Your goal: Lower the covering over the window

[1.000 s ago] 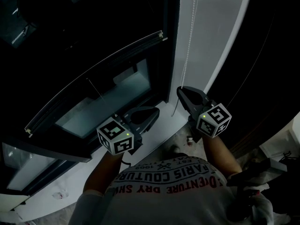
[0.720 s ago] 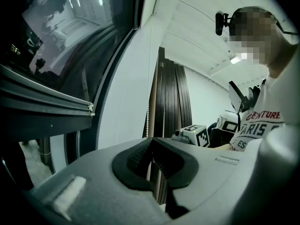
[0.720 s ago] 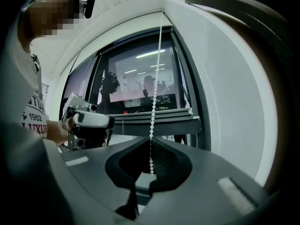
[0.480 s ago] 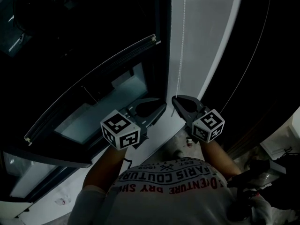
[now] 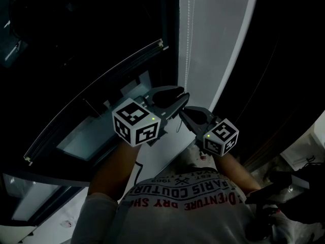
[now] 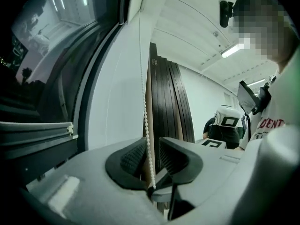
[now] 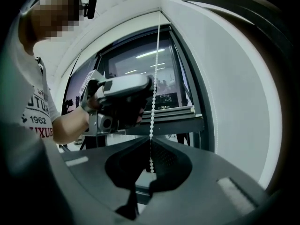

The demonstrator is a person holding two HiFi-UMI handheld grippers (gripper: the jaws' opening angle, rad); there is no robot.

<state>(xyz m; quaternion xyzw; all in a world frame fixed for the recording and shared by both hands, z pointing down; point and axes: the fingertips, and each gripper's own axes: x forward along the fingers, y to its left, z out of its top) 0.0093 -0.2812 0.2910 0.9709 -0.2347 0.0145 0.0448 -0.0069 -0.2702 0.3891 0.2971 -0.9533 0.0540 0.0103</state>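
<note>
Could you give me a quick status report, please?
Left claw opening, bead chain between its pads. Right claw shut on bead chain. No obstruction seen.

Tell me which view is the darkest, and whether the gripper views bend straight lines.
Head view: darkest, mostly the wall is lit. Left gripper view: bright, fisheye, the window frame bows, corners black. Right gripper view: same curving; the cord is sharp.

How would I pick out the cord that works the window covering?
Right of the dark window runs a white wall strip. Against it hangs the chain, pinched by the right gripper. It alone is a thin string of tiny white beads.
</note>
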